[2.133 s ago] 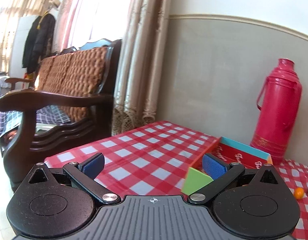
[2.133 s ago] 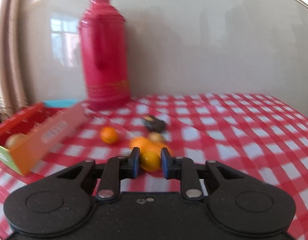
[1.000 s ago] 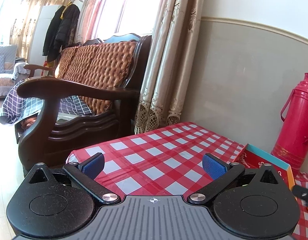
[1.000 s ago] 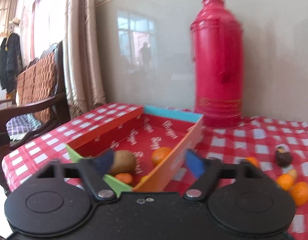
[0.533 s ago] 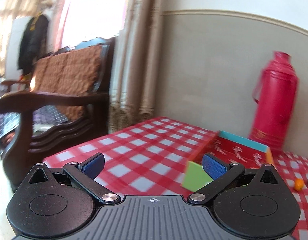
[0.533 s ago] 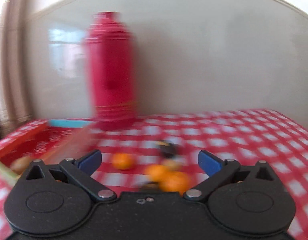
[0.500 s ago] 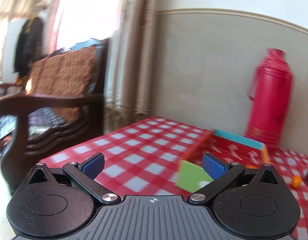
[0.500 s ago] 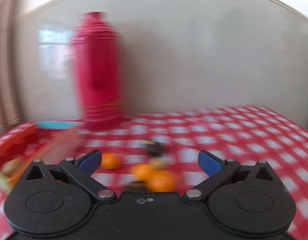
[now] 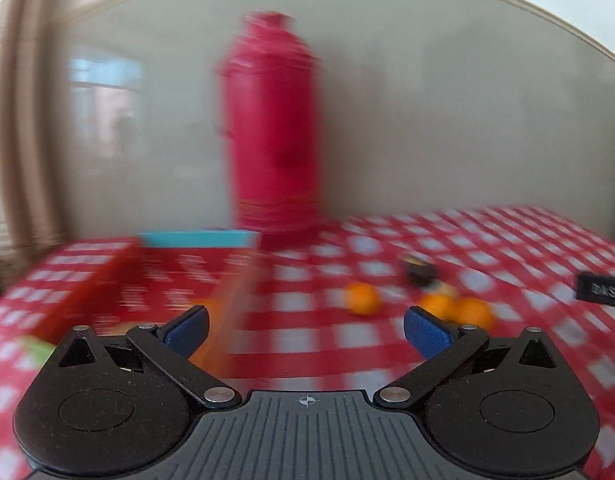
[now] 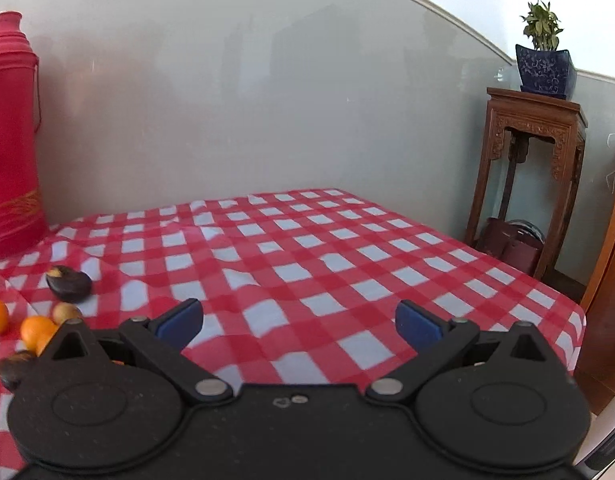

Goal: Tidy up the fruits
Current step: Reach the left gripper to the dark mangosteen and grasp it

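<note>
The left wrist view is blurred by motion. My left gripper [image 9: 305,326] is open and empty, low over the red checked tablecloth [image 9: 527,240]. A red cardboard box [image 9: 155,276] with an orange wall and a blue far end lies at front left. Small orange fruits [image 9: 362,298] and a dark fruit [image 9: 418,271] lie loose to the right of it. My right gripper [image 10: 298,322] is open and empty over bare cloth. In its view the loose oranges [image 10: 35,330], a dark fruit [image 10: 68,282] and a small brown fruit [image 10: 66,312] lie at far left.
A tall red thermos [image 9: 273,128] stands against the grey wall behind the box; it also shows in the right wrist view [image 10: 9,140]. A carved wooden stand [image 10: 531,168] with a blue plant pot [image 10: 545,66] stands beyond the table's right edge. A black object [image 9: 603,289] lies at far right.
The left gripper has swung right, from the sofa and curtain toward the thermos and loose fruit. The right gripper released its orange over the box, then swung right past the fruit pile.
</note>
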Demonstrator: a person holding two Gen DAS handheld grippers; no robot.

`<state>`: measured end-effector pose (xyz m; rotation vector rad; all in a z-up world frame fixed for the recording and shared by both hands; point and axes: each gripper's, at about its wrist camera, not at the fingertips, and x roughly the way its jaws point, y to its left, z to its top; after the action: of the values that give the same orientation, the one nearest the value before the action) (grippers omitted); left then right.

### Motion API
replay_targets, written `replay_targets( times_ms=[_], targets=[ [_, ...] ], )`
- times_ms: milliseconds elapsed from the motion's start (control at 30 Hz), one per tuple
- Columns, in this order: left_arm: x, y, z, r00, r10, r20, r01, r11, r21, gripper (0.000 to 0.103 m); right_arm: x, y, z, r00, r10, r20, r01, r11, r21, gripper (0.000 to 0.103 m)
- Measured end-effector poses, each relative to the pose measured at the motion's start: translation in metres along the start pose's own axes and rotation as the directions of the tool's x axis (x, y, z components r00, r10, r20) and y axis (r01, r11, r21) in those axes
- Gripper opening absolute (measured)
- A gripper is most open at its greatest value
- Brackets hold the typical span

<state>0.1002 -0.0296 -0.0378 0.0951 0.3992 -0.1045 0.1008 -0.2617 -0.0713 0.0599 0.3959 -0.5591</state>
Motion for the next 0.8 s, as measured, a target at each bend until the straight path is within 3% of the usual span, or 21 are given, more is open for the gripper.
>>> replay_targets(
  times_ms=[67, 100, 200, 433, 467, 500, 533, 800],
  targets=[
    [0.014, -0.023, 0.0, 0.999, -0.045, -0.03, 0.047, 0.998, 0.041, 0.099, 0.004, -0.008, -0.001, 1.0, 0.001, -0.011, -0.001, 1.0, 0.011, 0.097],
    [0.021, -0.034, 0.0, 0.997, -0.065, -0.045, 0.068, 0.996, 0.064, 0.087, 0.005, -0.013, -0.001, 1.0, 0.004, -0.016, -0.003, 1.0, 0.019, 0.097],
    [0.04, -0.056, -0.001, 0.988, -0.106, -0.109, 0.118, 0.987, 0.108, 0.071, 0.006, -0.023, 0.001, 1.0, 0.007, -0.019, -0.007, 0.999, 0.041, 0.097],
    [0.054, -0.074, -0.004, 0.976, -0.163, -0.145, 0.182, 0.975, 0.129, 0.069, 0.007, -0.041, 0.004, 1.0, -0.02, -0.008, 0.02, 0.995, 0.096, 0.097],
    [0.056, -0.077, -0.004, 0.975, -0.166, -0.15, 0.186, 0.974, 0.132, 0.062, 0.007, -0.043, 0.005, 1.0, -0.017, -0.007, 0.018, 0.995, 0.103, 0.097],
    [0.06, -0.078, -0.005, 0.973, -0.168, -0.159, 0.19, 0.973, 0.134, 0.048, 0.006, -0.043, 0.005, 1.0, -0.015, -0.007, 0.016, 0.994, 0.106, 0.097],
    [0.065, -0.08, -0.006, 0.969, -0.172, -0.176, 0.196, 0.972, 0.129, 0.043, 0.006, -0.043, 0.004, 1.0, -0.013, -0.007, 0.014, 0.994, 0.107, 0.097],
    [0.063, -0.077, -0.007, 0.977, -0.155, -0.146, 0.17, 0.981, 0.097, 0.04, 0.007, -0.042, 0.004, 1.0, 0.01, -0.01, -0.009, 0.994, 0.11, 0.097]
  ],
)
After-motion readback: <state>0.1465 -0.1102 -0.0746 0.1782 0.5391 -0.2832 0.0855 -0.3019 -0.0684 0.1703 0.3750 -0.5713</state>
